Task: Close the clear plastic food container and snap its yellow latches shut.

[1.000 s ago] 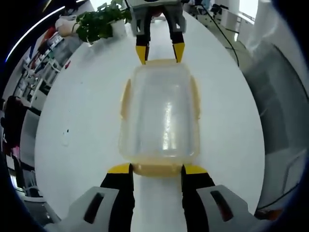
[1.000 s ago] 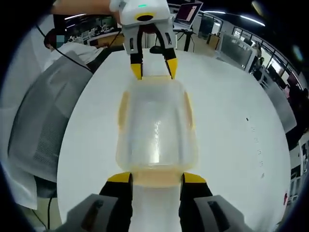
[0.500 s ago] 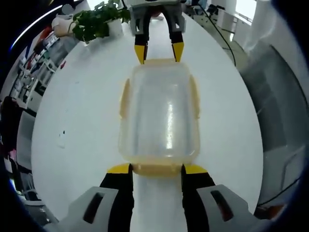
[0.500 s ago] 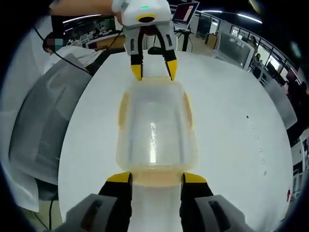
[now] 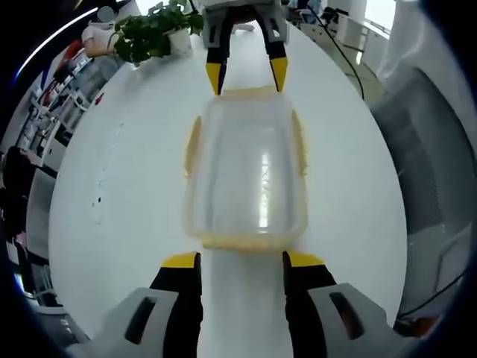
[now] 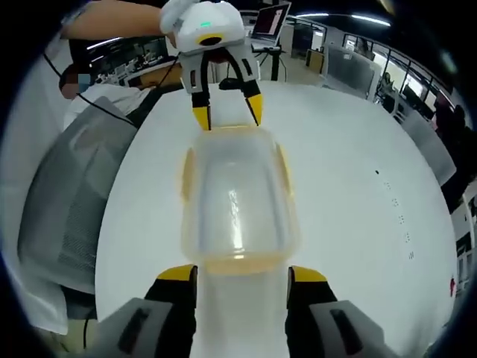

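Note:
The clear plastic container (image 5: 246,168) lies with its lid on in the middle of the white table (image 5: 119,171). Yellow latches (image 5: 192,145) run along its long sides, and one (image 5: 246,240) sits at each short end. My left gripper (image 5: 244,259) stands open just short of the near end latch, not touching it. My right gripper (image 5: 247,74) is open at the far end, its fingertips (image 5: 215,74) flanking that latch. In the right gripper view the container (image 6: 235,201) lies between my open right gripper (image 6: 242,274) and the open left gripper (image 6: 228,113).
A potted plant (image 5: 153,33) stands at the table's far left. A grey chair (image 5: 432,171) sits off the right edge, and it appears as the chair (image 6: 67,201) in the right gripper view. A person's hand (image 6: 119,19) holds the left gripper. A laptop (image 6: 272,19) is behind.
Both grippers have drawn back slightly from the container's ends. The end latches that lay between the fingertips now sit just beyond them. The container has stayed put.

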Available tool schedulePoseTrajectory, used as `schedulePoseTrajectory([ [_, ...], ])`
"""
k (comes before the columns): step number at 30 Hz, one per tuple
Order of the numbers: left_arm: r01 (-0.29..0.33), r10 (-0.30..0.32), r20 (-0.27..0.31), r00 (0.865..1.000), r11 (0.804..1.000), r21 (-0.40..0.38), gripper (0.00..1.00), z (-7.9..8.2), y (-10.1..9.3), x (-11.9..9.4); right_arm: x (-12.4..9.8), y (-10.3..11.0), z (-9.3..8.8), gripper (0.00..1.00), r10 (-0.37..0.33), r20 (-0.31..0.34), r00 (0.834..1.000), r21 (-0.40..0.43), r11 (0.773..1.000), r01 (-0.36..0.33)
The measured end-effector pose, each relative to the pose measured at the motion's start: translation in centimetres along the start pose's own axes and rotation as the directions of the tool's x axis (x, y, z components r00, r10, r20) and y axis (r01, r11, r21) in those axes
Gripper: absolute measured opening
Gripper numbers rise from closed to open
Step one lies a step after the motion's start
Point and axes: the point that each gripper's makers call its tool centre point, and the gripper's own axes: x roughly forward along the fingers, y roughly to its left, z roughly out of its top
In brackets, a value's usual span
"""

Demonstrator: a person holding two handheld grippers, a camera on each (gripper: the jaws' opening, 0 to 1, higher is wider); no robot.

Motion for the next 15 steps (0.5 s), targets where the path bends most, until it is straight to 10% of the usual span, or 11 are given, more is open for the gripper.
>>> schedulePoseTrajectory([
  [15, -0.055, 0.081, 0.102, 0.991, 0.971, -0.235, 0.41, 1.8, 1.2, -1.8, -0.6, -0.3, 1.9, 0.46, -0.059, 0.043, 0.997, 0.193, 0.98, 0.049],
])
